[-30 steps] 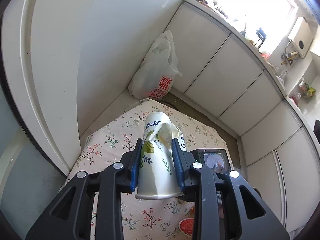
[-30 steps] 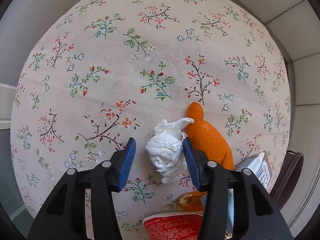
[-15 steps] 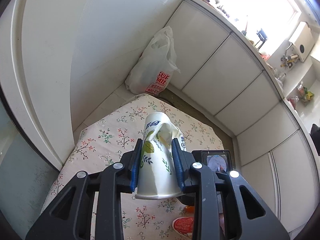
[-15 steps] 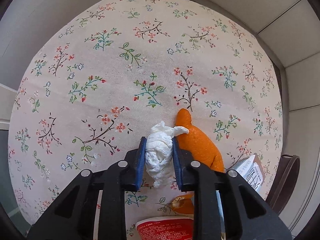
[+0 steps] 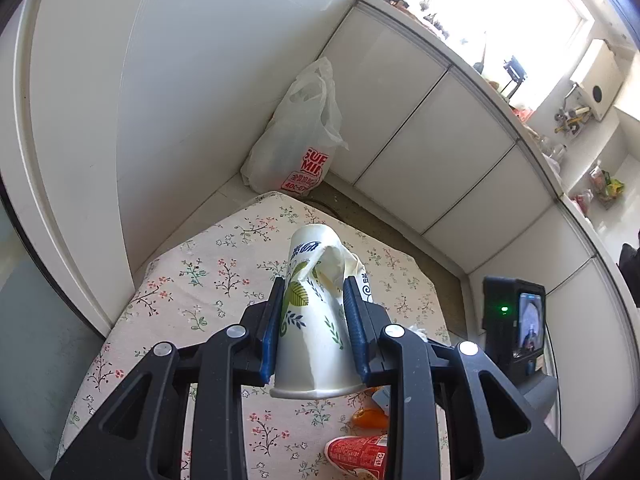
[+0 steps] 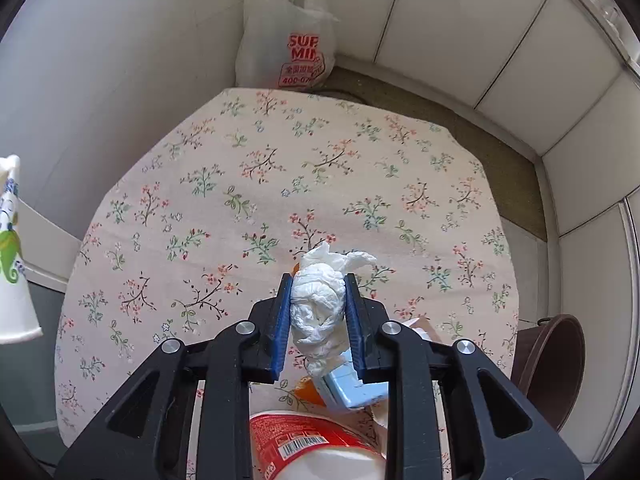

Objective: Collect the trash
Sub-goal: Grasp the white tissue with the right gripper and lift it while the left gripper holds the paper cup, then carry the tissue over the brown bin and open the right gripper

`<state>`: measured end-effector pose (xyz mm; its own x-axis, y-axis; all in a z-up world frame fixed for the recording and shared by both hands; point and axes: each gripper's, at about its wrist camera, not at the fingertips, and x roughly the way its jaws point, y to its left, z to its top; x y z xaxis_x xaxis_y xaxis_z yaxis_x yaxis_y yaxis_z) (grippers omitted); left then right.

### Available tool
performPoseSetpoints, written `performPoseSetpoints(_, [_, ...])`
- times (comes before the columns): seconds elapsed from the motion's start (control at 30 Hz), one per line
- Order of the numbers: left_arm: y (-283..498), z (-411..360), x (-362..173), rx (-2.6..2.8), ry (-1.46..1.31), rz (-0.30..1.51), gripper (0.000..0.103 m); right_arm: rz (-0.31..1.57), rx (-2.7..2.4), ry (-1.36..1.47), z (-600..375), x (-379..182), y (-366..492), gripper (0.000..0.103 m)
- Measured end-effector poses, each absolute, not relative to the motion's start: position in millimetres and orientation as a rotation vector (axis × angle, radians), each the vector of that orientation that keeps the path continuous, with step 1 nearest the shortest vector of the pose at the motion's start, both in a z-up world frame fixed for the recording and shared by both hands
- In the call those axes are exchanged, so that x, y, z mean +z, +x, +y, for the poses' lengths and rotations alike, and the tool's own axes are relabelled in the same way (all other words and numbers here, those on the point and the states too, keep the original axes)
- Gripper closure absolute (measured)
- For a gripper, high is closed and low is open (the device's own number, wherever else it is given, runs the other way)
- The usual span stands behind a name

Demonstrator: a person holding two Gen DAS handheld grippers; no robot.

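Note:
My left gripper (image 5: 314, 300) is shut on a crumpled white paper cup (image 5: 314, 320) with a green leaf print, held above the floral tablecloth (image 5: 224, 280). The cup also shows at the left edge of the right wrist view (image 6: 12, 264). My right gripper (image 6: 317, 300) is shut on a crumpled white tissue (image 6: 320, 300), lifted above the floral tablecloth (image 6: 280, 168). Under it lie orange peel (image 6: 306, 390), a light blue box (image 6: 352, 386) and a red instant-noodle cup (image 6: 316, 444). The noodle cup (image 5: 358, 456) and orange peel (image 5: 370, 418) also show in the left wrist view.
A white plastic bag with red print (image 6: 286, 36) stands on the floor in the corner past the table's far edge; it also shows in the left wrist view (image 5: 298, 140). A brown bin (image 6: 550, 364) sits at the table's right. White cabinets (image 5: 440, 140) line the right side.
My right gripper closed on the tissue and lifted it off the table, away from the orange peel. My left gripper rose a little with the cup still held.

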<state>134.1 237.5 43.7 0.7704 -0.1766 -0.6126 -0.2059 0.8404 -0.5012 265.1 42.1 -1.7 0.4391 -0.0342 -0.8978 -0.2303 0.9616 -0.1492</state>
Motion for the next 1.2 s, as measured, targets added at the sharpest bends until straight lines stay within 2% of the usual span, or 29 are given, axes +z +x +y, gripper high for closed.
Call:
performPoseSetpoints(0.27, [128.4,214.1,56.4,0.010,-0.538,0.652,0.074,0.961,0.057,-0.107,-36.0,46.6,250.5,0.079])
performPoseSetpoints(0.57, [125.6,163.8,62.9,-0.086,-0.493,0.634,0.074,0.752,-0.112,0.078,-155.7,75.6,205.4,0.078])
performPoseSetpoints(0.87, [113.8,104.0,77.0,-0.211,-0.431,0.598,0.074,0.576,-0.332,0.147,-265.1,77.9,136.9,0.078])
performPoseSetpoints(1.2, [109.3,34.6,74.2,-0.327,-0.386,0.641,0.073,0.483,-0.464,0.165,-329.4,65.6,90.2,0.076])
